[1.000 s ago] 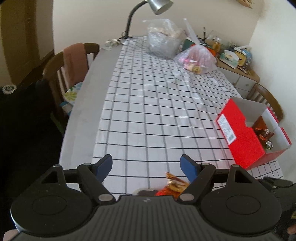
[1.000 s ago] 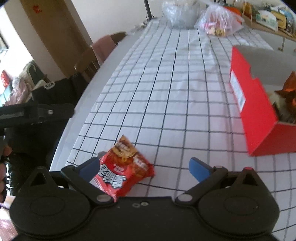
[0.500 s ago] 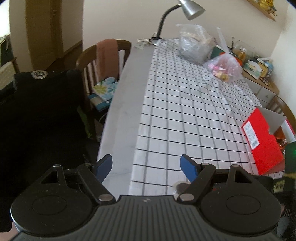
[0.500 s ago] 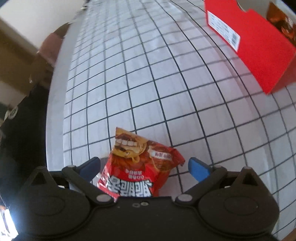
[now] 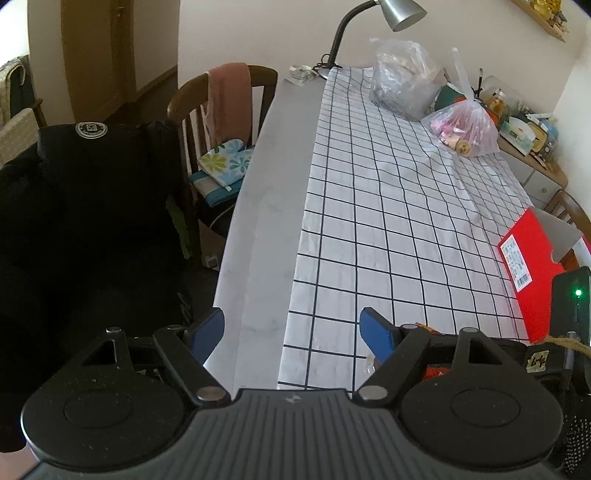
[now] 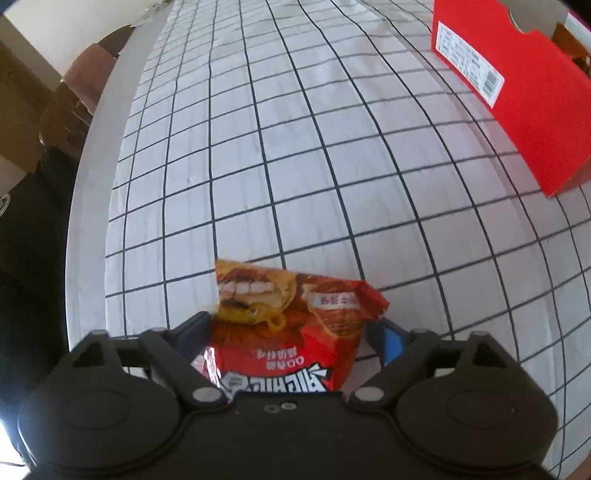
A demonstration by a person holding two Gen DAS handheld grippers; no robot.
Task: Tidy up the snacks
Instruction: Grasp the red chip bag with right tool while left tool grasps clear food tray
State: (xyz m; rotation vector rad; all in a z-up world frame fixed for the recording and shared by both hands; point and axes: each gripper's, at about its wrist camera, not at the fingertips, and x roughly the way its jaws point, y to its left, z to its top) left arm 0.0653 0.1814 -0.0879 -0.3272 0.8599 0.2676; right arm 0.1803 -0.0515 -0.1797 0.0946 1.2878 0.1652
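Note:
A red and orange snack packet (image 6: 291,321) lies on the checked tablecloth near the table's front edge, between the fingers of my right gripper (image 6: 295,332). The jaws have come in against its sides and grip it. A sliver of the packet (image 5: 428,328) shows behind my left gripper's right finger. My left gripper (image 5: 293,332) is open and empty over the table's left front edge. A red open box (image 6: 524,96) stands at the right, with snacks partly visible inside; it also shows in the left wrist view (image 5: 532,273).
Two clear plastic bags (image 5: 465,127) of food and a desk lamp (image 5: 391,14) stand at the table's far end. Wooden chairs (image 5: 221,110) and a black jacket (image 5: 92,192) are left of the table. A cluttered sideboard (image 5: 528,133) is at far right.
My right gripper has moved down over the snack packet and its jaws have closed in on it. My left gripper has swung left, away from the packet, staying open.

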